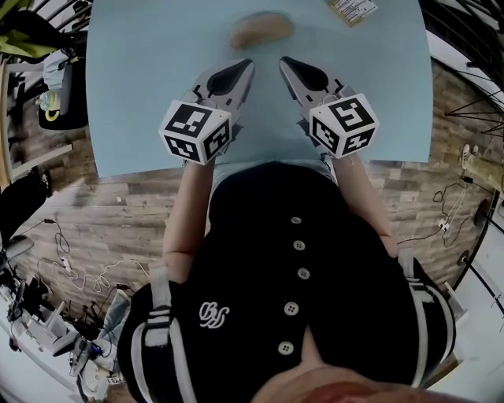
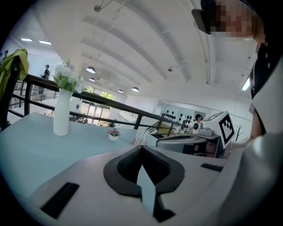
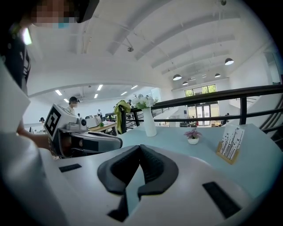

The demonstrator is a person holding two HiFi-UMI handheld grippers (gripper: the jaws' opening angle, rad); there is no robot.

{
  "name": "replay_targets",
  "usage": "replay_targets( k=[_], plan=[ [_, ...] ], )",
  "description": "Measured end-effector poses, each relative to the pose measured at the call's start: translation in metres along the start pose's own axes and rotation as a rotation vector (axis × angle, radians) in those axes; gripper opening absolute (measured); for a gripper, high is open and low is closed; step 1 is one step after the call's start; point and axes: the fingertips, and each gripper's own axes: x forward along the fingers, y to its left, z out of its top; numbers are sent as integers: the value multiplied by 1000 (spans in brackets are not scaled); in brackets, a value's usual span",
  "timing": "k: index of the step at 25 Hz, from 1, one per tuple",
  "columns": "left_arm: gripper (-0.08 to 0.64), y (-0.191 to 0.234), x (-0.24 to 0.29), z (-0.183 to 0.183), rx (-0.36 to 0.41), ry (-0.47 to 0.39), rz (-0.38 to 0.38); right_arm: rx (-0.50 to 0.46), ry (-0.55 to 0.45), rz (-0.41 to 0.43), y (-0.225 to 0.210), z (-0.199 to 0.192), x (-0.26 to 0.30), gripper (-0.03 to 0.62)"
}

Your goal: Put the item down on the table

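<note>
A tan, oblong item [image 1: 260, 30], blurred, lies on the light blue table [image 1: 142, 94] near its far edge, just beyond both grippers. My left gripper [image 1: 250, 63] [image 2: 141, 148] is shut, its dark pads meeting with nothing between them. My right gripper [image 1: 283, 60] [image 3: 139, 148] is shut too and holds nothing. The two grippers hover side by side over the table, tips angled toward each other, a short way short of the item. Neither gripper view shows the item.
On the table's far part stand a white vase with flowers [image 2: 61, 110] [image 3: 149, 119], a small potted plant [image 2: 113, 134] [image 3: 193, 137] and a card stand [image 3: 230, 145] [image 1: 352, 9]. A dark railing [image 3: 221, 95] runs behind. A chair with green cloth [image 1: 31, 35] is at the left.
</note>
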Motion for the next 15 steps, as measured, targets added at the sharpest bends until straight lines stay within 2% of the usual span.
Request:
replay_targets(
  k=[15],
  plan=[
    [9, -15, 3, -46, -15, 116, -29, 16, 60, 0, 3, -30, -10, 11]
  ],
)
